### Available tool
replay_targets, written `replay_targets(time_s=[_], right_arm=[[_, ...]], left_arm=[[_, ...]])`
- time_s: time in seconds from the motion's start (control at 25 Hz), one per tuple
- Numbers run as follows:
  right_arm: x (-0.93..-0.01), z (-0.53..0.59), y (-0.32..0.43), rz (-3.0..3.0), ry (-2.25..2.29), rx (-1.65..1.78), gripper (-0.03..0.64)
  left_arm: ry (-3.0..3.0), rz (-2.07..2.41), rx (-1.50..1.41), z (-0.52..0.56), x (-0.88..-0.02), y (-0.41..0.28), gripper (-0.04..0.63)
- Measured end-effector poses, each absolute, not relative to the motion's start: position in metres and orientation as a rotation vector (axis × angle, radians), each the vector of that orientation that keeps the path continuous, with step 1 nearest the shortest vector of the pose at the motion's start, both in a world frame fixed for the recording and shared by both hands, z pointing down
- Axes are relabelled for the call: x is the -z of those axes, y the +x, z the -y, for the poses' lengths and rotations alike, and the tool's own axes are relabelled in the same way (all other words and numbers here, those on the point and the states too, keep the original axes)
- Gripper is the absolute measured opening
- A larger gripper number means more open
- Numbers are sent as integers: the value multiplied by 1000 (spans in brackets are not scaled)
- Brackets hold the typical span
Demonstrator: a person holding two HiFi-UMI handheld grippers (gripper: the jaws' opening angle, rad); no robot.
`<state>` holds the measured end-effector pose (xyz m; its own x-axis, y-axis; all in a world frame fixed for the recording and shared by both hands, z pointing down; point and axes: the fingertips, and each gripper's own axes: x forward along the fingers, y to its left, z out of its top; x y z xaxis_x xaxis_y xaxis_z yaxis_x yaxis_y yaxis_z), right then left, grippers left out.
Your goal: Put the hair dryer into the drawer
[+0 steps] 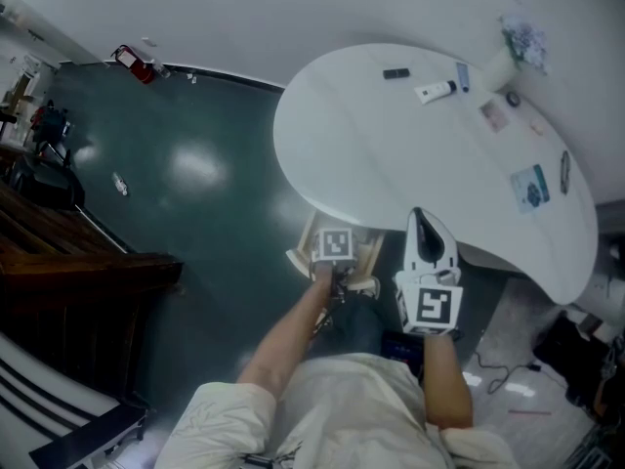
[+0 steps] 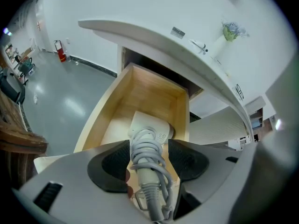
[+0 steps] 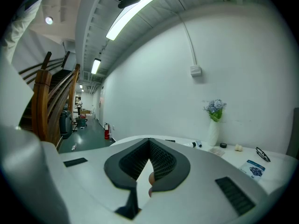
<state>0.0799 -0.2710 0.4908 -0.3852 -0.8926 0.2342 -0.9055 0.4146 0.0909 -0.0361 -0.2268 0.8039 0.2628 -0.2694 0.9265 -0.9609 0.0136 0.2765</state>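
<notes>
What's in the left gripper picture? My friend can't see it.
The left gripper holds a white hair dryer, cord wound round its handle, over an open wooden drawer under a white table.

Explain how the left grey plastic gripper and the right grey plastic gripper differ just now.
The left grey plastic gripper has its jaws spread wide, gripping a white hair dryer wrapped in its cord; the right grey plastic gripper has its jaws together on nothing. The left gripper points steeply down into the open pale wooden drawer; the right gripper looks nearly level across the white tabletop. Both have dark ribbed pads.
</notes>
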Motion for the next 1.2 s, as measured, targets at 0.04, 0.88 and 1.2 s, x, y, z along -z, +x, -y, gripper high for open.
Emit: replay_targets(time_s=[0.04,0.88,1.2], right_arm=[[-490,270,79,2427,1579,-73,3],[-449,230,75,2406,1734,23,3],[-415,209,85,2412,1835,87,3]], left_arm=[[1485,1209,-814,227,-800,-36,265],[1910,1409,-609,227,-607,-45,262],[2242,1575,-407,234,-501,-35,236]])
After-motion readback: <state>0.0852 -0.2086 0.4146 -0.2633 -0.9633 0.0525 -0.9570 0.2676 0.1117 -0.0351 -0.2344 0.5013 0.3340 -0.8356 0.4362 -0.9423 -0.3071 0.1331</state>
